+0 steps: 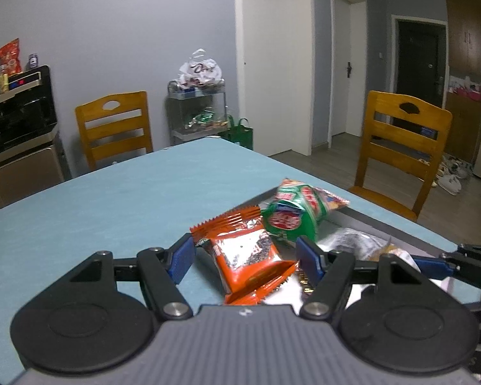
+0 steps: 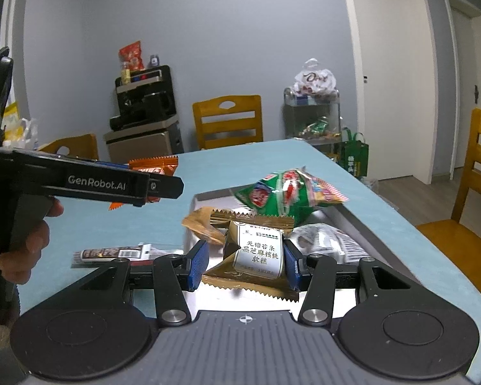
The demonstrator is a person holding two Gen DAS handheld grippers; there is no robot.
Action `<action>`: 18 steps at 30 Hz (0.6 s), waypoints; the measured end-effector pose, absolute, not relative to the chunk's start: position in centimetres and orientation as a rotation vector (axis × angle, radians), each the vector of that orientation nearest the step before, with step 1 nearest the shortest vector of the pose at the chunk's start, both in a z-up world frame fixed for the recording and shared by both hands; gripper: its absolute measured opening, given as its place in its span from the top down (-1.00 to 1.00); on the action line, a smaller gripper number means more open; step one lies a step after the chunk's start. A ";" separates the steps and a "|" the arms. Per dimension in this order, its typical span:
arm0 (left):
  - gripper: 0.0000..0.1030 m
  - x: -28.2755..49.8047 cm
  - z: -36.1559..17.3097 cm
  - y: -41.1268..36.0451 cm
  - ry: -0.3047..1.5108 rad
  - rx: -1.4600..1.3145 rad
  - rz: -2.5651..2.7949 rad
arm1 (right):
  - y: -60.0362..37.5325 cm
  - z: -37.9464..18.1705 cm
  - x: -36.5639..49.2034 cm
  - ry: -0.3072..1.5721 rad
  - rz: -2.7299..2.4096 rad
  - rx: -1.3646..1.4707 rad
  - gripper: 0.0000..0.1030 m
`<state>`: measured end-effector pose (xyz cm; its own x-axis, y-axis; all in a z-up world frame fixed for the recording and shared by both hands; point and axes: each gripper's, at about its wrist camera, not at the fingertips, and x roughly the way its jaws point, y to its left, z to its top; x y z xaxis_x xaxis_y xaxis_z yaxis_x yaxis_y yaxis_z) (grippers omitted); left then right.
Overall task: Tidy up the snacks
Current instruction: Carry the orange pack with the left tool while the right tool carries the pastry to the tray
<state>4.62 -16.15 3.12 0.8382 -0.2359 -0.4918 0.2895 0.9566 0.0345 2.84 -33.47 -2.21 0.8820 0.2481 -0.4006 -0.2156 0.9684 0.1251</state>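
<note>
An orange snack packet [image 1: 247,256] sits between the blue pads of my left gripper [image 1: 247,258]; the jaws stand wide and do not press it. It also shows in the right wrist view [image 2: 154,168], held off the table beside the left gripper [image 2: 163,189]. My right gripper [image 2: 245,261] is shut on a gold-and-white packet [image 2: 259,253] above the grey tray [image 2: 352,221]. A green bag [image 1: 291,215] [image 2: 282,195] and a white packet [image 1: 356,240] [image 2: 330,240] lie in the tray [image 1: 362,218].
A small dark-labelled clear packet [image 2: 112,253] lies on the blue table [image 1: 112,199] left of the tray. Wooden chairs [image 1: 397,147] stand around the table. A cart with bags [image 1: 197,109] and a black appliance [image 1: 22,106] stand by the wall.
</note>
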 end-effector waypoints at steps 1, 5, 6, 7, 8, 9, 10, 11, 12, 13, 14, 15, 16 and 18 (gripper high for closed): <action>-0.31 4.6 3.1 -16.5 0.507 0.112 -0.286 | -33.8 -2.2 2.9 0.426 0.237 0.079 0.04; -0.31 4.3 2.6 -18.0 0.517 0.122 -0.331 | -35.4 -2.3 3.1 0.420 0.203 0.091 0.04; -0.31 4.2 2.5 -18.2 0.519 0.124 -0.342 | -35.8 -2.4 3.1 0.420 0.192 0.095 0.04; -0.31 4.1 2.3 -18.4 0.524 0.126 -0.352 | -36.2 -2.5 3.2 0.421 0.183 0.099 0.04; -0.31 4.1 2.1 -18.7 0.532 0.125 -0.364 | -36.6 -2.7 3.3 0.424 0.173 0.104 0.04; -0.31 4.1 1.9 -18.8 0.541 0.122 -0.377 | -37.0 -2.8 3.4 0.426 0.165 0.107 0.04; -0.31 4.1 1.7 -19.0 0.552 0.119 -0.391 | -37.4 -3.0 3.4 0.429 0.157 0.107 0.04; -0.31 4.0 1.4 -19.2 0.561 0.116 -0.405 | -37.6 -3.2 3.4 0.431 0.149 0.104 0.04; -0.31 4.0 1.1 -19.5 0.570 0.116 -0.420 | -37.8 -3.4 3.5 0.436 0.141 0.103 0.04; -0.31 3.9 0.8 -19.8 0.576 0.120 -0.437 | -38.1 -3.6 3.6 0.442 0.136 0.104 0.04; -0.31 3.8 0.5 -20.1 0.580 0.125 -0.451 | -38.2 -3.8 3.6 0.449 0.131 0.109 0.04; -0.31 3.7 0.2 -20.5 0.584 0.132 -0.464 | -38.4 -4.0 3.7 0.454 0.124 0.113 0.04; -0.31 3.6 -0.1 -20.9 0.588 0.141 -0.477 | -38.6 -4.2 3.7 0.458 0.119 0.114 0.04; -0.31 3.5 -0.7 -21.6 0.598 0.164 -0.498 | -38.8 -4.4 3.8 0.461 0.109 0.117 0.04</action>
<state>3.55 -21.65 -0.71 0.7129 -0.4004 -0.5756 0.4933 0.8698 0.0060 3.78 -38.77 -4.44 0.8900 0.1313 -0.4366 -0.0785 0.9875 0.1369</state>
